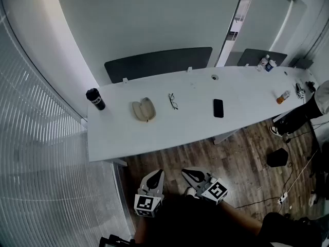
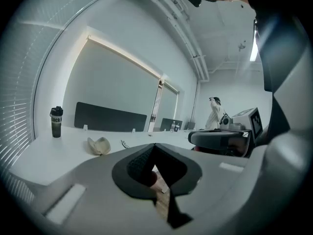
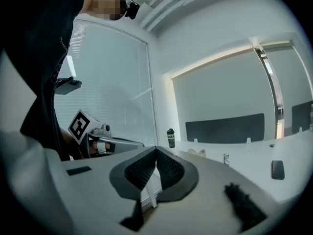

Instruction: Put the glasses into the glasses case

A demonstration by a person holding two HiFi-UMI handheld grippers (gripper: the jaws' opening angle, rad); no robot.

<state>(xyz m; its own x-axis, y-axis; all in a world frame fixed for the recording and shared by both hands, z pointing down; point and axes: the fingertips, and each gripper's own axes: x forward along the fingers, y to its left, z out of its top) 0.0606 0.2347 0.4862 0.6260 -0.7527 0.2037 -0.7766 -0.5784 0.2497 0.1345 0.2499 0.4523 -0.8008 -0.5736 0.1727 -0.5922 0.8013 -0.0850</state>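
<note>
Glasses (image 1: pixel 173 101) lie on the white surface (image 1: pixel 195 127), touched by neither gripper. Nearest, off its near edge and above the wooden floor (image 1: pixel 241 163), the left gripper (image 1: pixel 156 175) and right gripper (image 1: pixel 187 173) are both clenched and empty. Farther off, the open glasses case (image 1: pixel 144 109) lies just left of the glasses, not touching them.
</note>
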